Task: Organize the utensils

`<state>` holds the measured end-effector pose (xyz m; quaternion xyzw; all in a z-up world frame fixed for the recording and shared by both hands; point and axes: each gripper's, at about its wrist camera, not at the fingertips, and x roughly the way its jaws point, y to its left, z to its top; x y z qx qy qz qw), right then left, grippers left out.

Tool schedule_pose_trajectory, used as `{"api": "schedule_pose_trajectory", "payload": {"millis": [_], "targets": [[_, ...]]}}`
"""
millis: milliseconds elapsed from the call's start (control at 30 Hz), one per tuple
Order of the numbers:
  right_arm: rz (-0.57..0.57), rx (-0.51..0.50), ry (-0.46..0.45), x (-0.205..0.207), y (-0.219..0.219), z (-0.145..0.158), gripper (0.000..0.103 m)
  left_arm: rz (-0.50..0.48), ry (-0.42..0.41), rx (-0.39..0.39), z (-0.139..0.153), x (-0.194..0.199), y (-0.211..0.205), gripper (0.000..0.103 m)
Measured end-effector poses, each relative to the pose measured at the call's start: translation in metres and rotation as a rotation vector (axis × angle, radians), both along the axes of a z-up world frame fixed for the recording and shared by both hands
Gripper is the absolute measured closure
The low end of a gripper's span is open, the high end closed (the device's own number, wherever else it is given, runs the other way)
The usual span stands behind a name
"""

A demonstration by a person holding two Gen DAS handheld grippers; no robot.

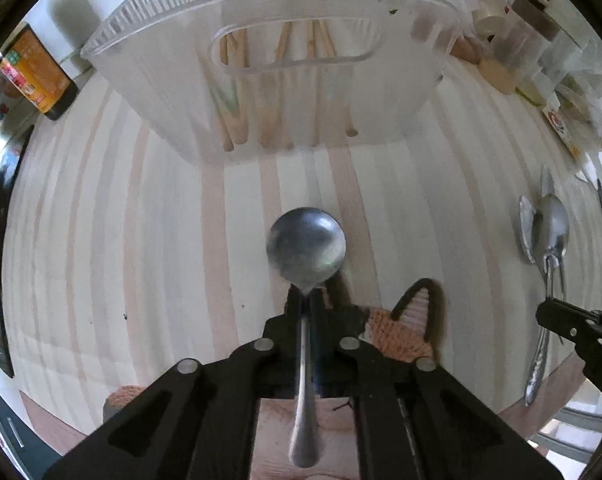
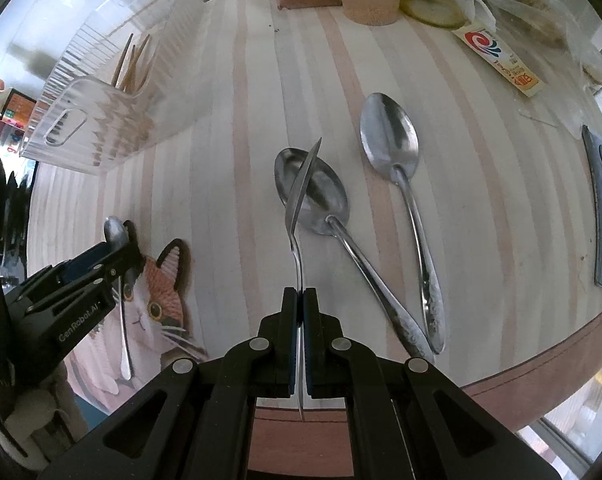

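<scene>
Now I hold a utensil in each gripper above the striped counter [image 1: 101, 220].

Nearest me, my left gripper [image 1: 307, 300] has its fingers clamped on a round-bowled spoon [image 1: 306, 246], bowl forward, over a cat-face mat [image 1: 405, 328]. My right gripper [image 2: 299, 304] pinches a thin utensil [image 2: 301, 184] seen edge-on; I cannot tell which kind. Beyond it two large spoons [image 2: 391, 136] lie side by side on the counter. Farther off, a clear ribbed bin [image 1: 269, 80] holds wooden chopsticks [image 1: 237, 92].
</scene>
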<state>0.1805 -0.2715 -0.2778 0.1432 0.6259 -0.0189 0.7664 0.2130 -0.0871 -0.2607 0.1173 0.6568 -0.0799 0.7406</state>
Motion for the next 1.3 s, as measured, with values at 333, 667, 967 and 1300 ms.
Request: {"api": "schedule_pose_trajectory", "payload": {"millis": [333,667,967,1300], "targets": [[0.013,0.001,-0.014,-0.002,0.001,0.006,0.100,0.031,-0.027,-0.014,0.015,-0.012,0.025,0.103],[0.018,0.012,-0.025,-0.004,0.001,0.010,0.100,0.121,-0.033,-0.157,0.048,-0.010,0.062,0.101],[0.019,0.009,-0.015,-0.003,0.001,0.005,0.100,0.040,-0.001,-0.097,0.007,-0.004,0.023,0.040],[-0.005,-0.012,-0.003,-0.004,-0.007,-0.001,0.100,-0.012,-0.080,0.004,0.001,0.006,-0.008,0.065]]}}
